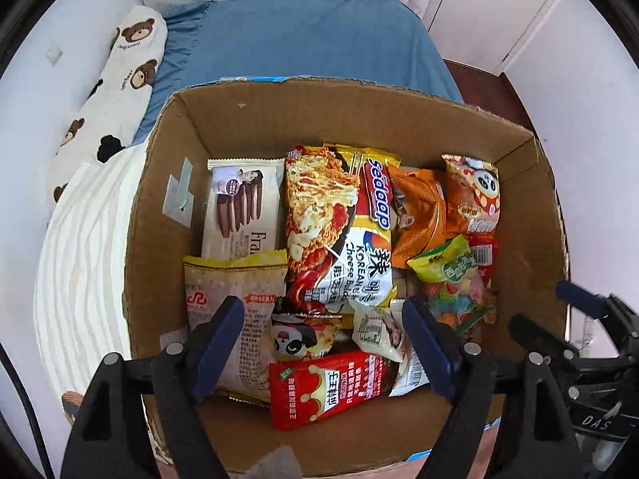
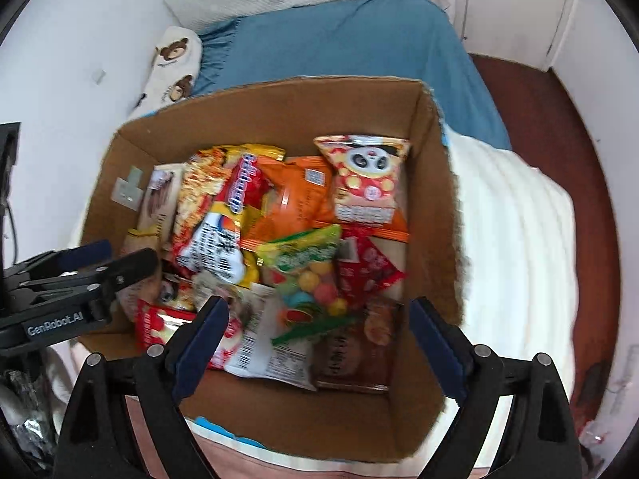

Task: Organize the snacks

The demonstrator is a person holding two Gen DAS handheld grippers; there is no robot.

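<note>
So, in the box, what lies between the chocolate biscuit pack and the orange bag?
The Sedaap noodle packet lies between the chocolate biscuit pack and the orange bag, clearest in the left wrist view.

Colourful snack packets (image 1: 339,239) lie jumbled inside the open cardboard box (image 1: 279,119).

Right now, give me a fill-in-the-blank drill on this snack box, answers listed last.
1. The snacks lie inside a brown ____ box.
2. The Sedaap noodle packet lies directly right of the ____ biscuit pack, seen from the left wrist.
3. The left gripper stands ____, nothing pinched between its pads.
4. The box rests on a bed with a ____ sheet.

Answers: cardboard; chocolate; open; blue
</note>
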